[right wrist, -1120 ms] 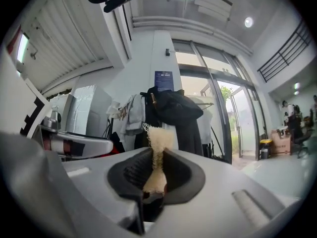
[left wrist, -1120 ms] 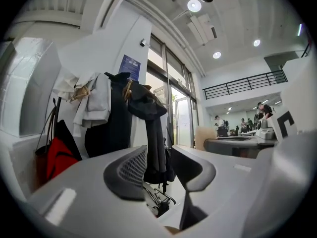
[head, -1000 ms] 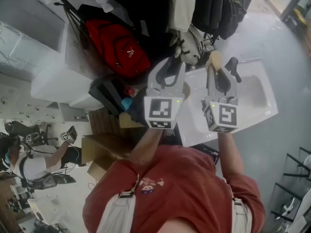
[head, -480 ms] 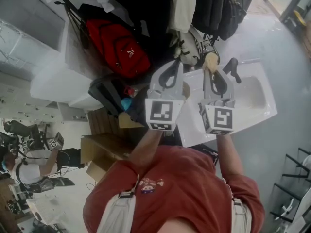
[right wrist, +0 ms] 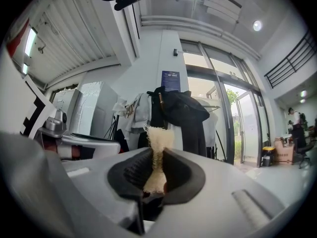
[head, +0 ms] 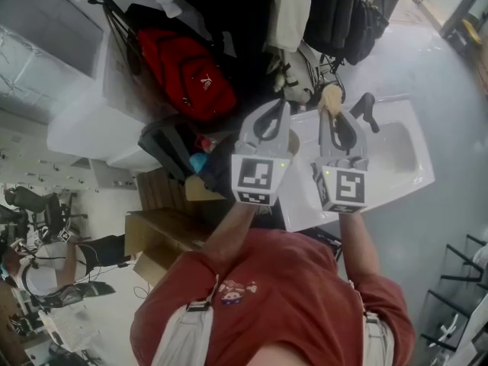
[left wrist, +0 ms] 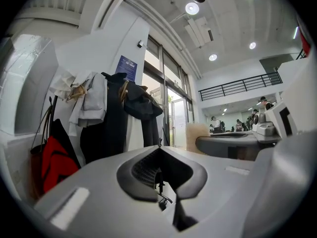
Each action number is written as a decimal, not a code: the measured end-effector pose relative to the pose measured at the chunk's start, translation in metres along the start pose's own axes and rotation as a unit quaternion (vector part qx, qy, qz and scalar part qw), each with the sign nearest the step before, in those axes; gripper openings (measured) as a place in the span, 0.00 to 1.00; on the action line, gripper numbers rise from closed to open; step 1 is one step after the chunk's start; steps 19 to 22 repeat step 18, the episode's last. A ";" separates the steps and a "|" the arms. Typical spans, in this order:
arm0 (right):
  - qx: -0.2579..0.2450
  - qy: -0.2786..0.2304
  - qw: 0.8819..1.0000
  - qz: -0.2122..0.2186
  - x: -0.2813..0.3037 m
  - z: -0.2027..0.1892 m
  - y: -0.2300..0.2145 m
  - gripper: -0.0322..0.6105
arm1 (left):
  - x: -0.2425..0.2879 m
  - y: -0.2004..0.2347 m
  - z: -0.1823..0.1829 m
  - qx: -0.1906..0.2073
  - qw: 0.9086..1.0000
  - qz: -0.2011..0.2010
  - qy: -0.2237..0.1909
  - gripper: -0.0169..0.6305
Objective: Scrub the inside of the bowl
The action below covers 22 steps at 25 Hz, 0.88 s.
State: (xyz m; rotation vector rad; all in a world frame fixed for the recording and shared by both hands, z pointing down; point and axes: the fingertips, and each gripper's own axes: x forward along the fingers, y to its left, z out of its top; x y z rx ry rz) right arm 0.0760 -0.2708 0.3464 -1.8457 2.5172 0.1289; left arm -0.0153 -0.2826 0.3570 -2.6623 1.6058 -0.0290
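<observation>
I hold both grippers up in front of my chest, over a white sink [head: 400, 166]. My left gripper [head: 273, 111] is shut with nothing between its jaws; in the left gripper view the left gripper [left wrist: 159, 148] shows its dark pads meeting on empty air. My right gripper [head: 336, 114] is shut on a beige scrub sponge [head: 331, 96]. The sponge [right wrist: 159, 138] stands pinched upright between the pads in the right gripper view, its frayed top sticking out past the jaws. No bowl shows in any view.
A red backpack [head: 187, 71] and dark coats [head: 335, 14] hang on a rack beyond the sink. A black faucet [head: 366, 105] rises at the sink's back. Cardboard boxes [head: 152, 239] sit on the floor to the left. A black frame [head: 457, 280] stands at the right.
The left gripper's jaws have closed on nothing. Both grippers have stayed nearly in place. A person far to the left in the head view has moved.
</observation>
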 end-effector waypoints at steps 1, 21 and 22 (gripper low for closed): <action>0.000 0.000 1.000 0.000 0.000 0.000 0.000 0.13 | 0.000 -0.001 -0.001 0.001 1.000 -0.001 0.001 0.04; -0.011 0.000 1.000 0.001 -0.001 0.001 0.001 0.13 | 0.000 -0.006 0.001 0.014 1.000 0.001 -0.018 0.04; -0.011 0.000 1.000 0.001 -0.001 0.001 0.001 0.13 | 0.000 -0.006 0.001 0.014 1.000 0.001 -0.018 0.04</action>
